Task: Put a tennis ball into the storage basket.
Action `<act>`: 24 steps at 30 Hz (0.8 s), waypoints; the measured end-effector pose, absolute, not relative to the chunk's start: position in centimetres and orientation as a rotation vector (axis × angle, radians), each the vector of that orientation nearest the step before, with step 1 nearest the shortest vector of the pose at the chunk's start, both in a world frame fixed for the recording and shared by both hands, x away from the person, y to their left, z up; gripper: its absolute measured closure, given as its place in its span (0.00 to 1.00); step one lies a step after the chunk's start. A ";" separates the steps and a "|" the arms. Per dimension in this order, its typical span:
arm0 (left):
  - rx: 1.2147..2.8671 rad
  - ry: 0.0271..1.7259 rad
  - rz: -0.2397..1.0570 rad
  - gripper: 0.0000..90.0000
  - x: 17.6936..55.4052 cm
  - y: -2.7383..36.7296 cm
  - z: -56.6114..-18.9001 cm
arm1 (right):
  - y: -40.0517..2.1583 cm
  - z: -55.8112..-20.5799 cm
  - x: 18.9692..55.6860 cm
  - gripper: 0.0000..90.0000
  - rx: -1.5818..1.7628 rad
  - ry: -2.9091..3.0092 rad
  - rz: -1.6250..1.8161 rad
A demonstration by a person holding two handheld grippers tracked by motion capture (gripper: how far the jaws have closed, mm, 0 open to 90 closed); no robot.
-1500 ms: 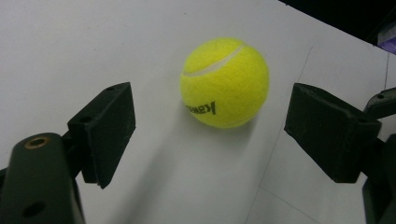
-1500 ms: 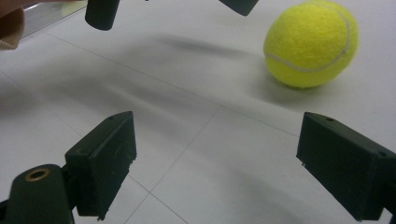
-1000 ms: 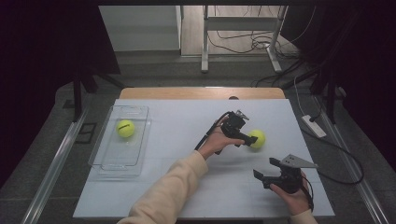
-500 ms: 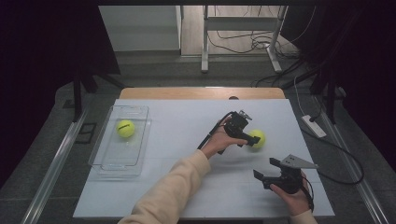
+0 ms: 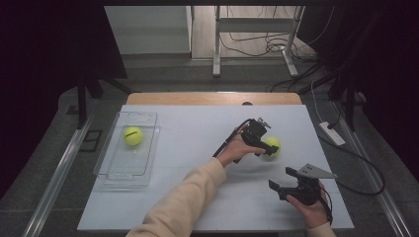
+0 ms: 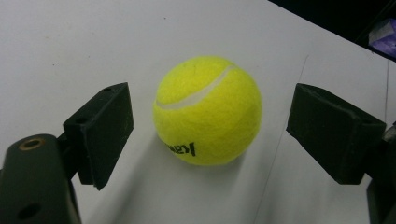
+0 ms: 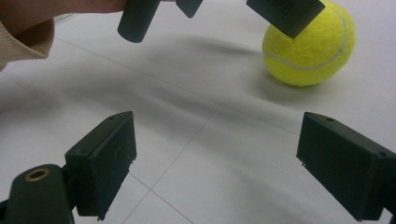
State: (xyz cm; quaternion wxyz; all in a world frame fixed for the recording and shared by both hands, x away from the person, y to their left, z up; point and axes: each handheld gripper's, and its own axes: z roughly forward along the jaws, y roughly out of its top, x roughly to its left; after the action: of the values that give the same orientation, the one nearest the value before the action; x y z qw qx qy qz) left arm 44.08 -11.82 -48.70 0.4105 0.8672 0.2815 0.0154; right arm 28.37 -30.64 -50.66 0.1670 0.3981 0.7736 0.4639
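**Yellow ball sitting between spread jaws on the worktop**

Yellow felt is catching the light on the right half of the white worktop (image 5: 197,128), where a tennis ball (image 5: 272,145) is resting on the surface, nearer the right edge than the left and about midway between the far and near edges. The left gripper (image 5: 265,149), held by a hand (image 5: 234,150) in a cream sleeve (image 5: 183,202) that is reaching across from the near edge, is sitting around that ball. In the left gripper view the ball (image 6: 207,110) is lying between the two black jaws with a clear gap on each side, so the jaws are standing spread and neither pad is pressing on the felt.

The right gripper (image 5: 282,182) is hovering near the near right corner of the worktop, held in the other hand (image 5: 310,210), well apart from the ball but pointing towards it. In the right gripper view its jaws are standing wide apart with only bare worktop between them, and the ball (image 7: 310,46) is showing farther off, under the left gripper's jaw.

Over by the left edge a clear plastic tray (image 5: 111,170) is lying on the worktop, and a second tennis ball (image 5: 132,136) is sitting in its far end.
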 end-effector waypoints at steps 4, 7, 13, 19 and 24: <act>2.198 0.706 0.037 0.17 44.3 -12.3 -49.1 | -30.7 -50.7 28.4 0.13 1.134 2.201 1.320; 2.200 0.710 0.034 0.17 44.3 -12.4 -49.2 | -30.7 -50.7 28.4 0.13 1.134 2.202 1.320; 2.207 0.719 0.031 0.17 44.6 -12.9 -49.6 | -30.7 -50.7 28.3 0.13 1.134 2.201 1.320; 2.215 0.722 0.029 0.17 44.9 -13.3 -49.9 | -30.7 -50.7 28.3 0.13 1.136 2.200 1.320; 2.220 0.724 0.026 0.20 45.0 -13.7 -50.2 | -30.8 -50.7 28.3 0.13 1.137 2.199 1.320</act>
State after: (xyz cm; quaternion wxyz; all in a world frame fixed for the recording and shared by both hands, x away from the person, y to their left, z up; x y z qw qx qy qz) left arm 44.96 -13.66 -50.25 0.3923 0.8745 0.2852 0.0104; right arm 28.34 -30.77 -50.67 0.1672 0.3995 0.7728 0.4638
